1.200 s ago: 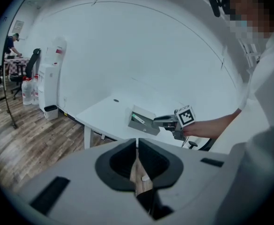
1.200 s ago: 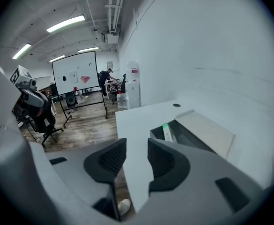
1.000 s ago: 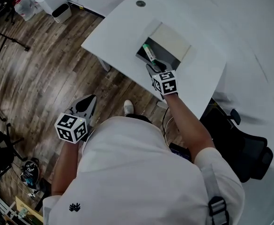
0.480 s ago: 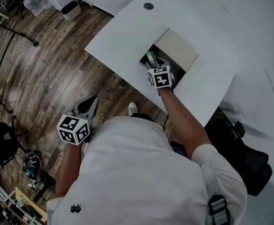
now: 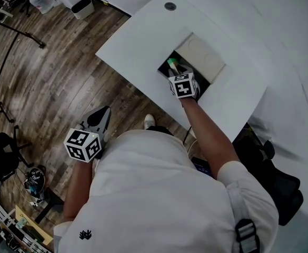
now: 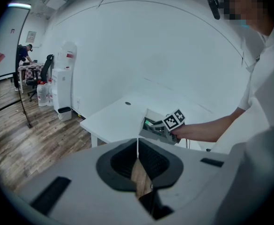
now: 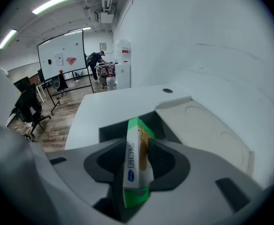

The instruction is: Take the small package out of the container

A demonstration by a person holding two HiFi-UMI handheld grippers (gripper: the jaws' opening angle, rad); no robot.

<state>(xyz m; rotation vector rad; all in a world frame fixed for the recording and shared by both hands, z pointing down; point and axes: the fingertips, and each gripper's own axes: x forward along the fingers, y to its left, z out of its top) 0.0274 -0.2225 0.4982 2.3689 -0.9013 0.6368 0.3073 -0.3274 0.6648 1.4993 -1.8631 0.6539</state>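
Your right gripper [image 7: 139, 146] closing on package [image 7: 136, 172] at container [image 7: 108, 132]; lift before grip firm, package slips back. Left gripper [image 6: 137, 146] pressed together, empty.

Your right gripper [image 7: 137, 145] is closing its jaws on the small package [image 7: 137, 168], held on edge between them; the open dark container [image 7: 111, 131] lies just beyond.

In the head view the right tool [image 5: 178, 75], jaws closing around the small package [image 5: 172, 65], hides all but its green end; the container's [image 5: 165, 71] inside is too dark to make out
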